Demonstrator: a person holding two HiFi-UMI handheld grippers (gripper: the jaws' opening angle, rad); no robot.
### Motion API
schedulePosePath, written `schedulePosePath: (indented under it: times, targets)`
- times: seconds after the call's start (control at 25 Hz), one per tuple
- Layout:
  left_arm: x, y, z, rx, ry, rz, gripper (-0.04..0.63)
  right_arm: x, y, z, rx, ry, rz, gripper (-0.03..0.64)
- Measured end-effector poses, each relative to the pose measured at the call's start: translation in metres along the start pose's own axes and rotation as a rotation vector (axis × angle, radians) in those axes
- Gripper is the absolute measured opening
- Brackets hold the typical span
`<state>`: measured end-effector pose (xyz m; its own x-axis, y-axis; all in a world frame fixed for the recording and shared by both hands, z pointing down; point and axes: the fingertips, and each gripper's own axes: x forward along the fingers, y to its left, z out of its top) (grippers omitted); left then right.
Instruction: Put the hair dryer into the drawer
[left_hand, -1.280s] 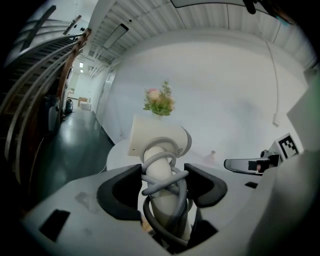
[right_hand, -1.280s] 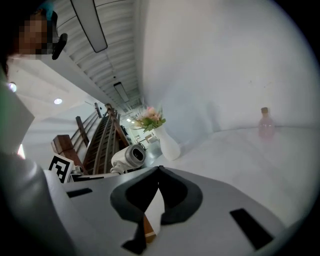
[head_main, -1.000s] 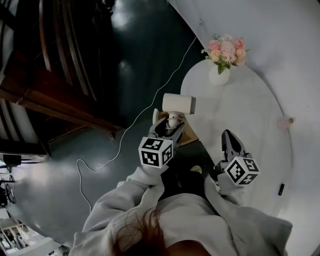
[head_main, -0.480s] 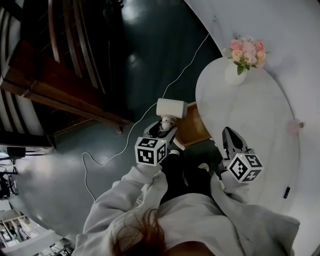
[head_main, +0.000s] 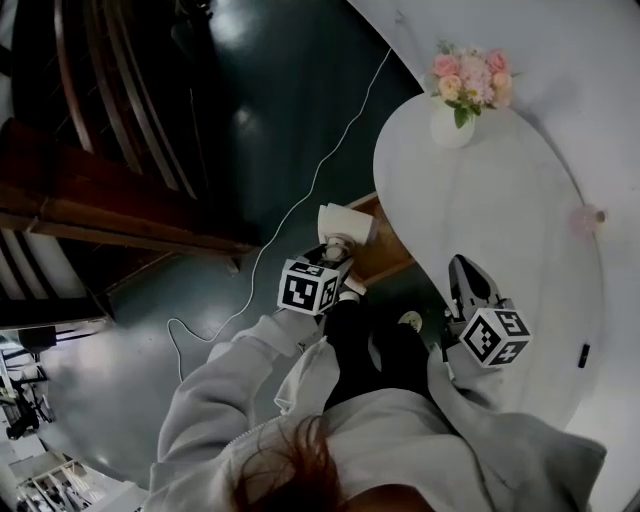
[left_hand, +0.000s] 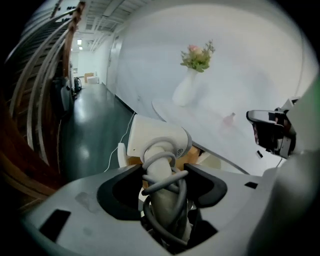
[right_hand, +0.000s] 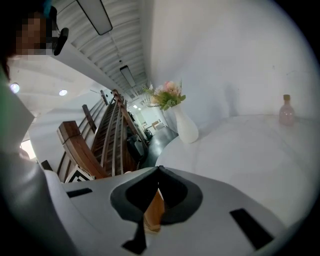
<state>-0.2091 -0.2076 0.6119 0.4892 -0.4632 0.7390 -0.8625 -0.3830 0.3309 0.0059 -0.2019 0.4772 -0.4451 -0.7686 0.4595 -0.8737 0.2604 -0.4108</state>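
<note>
Left hand-held gripper clamps the hair dryer handle.

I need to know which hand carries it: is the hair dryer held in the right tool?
No: the right tool has its jaws together, empty, while the left tool grips the hair dryer by its handle.

the table fills the right of the head view. a vase stands at its far end and a bottle near its right edge. a drawer juts out from under the table's left side. the dryer, clamped by its handle in the left gripper, hangs over the drawer's left end. the right gripper is over the table's near part, right of the drawer. a cable trails on the floor left of the table, with stairs further left.
</note>
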Motion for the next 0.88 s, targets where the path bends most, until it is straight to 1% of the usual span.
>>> schedulePosePath:
  times: [0.2, 0.28, 0.4, 0.52, 0.6, 0.68, 0.76, 0.88]
  targets:
    - [0.027, -0.007, -0.007, 0.092, 0.189, -0.037, 0.265, -0.016, -0.011, -0.004, 0.037, -0.026, -0.044, 0.049]
    - [0.036, -0.009, -0.008, 0.122, 0.252, -0.053, 0.265, -0.023, -0.016, -0.006, 0.052, -0.036, -0.062, 0.049]
    - [0.050, -0.013, -0.011, 0.126, 0.336, -0.074, 0.265, -0.032, -0.021, -0.011, 0.075, -0.046, -0.087, 0.049]
    - [0.066, -0.018, -0.016, 0.094, 0.401, -0.089, 0.265, -0.043, -0.027, -0.015, 0.104, -0.061, -0.119, 0.049]
    - [0.076, -0.021, -0.019, 0.070, 0.422, -0.100, 0.265, -0.051, -0.032, -0.017, 0.116, -0.070, -0.142, 0.049]
    - [0.085, -0.024, -0.020, 0.064, 0.428, -0.110, 0.265, -0.059, -0.037, -0.020, 0.126, -0.077, -0.166, 0.049]
    - [0.095, -0.027, -0.018, 0.042, 0.412, -0.123, 0.265, -0.067, -0.042, -0.023, 0.139, -0.082, -0.193, 0.049]
    - [0.111, -0.032, -0.011, -0.034, 0.363, -0.141, 0.265, -0.075, -0.048, -0.031, 0.155, -0.079, -0.226, 0.049]
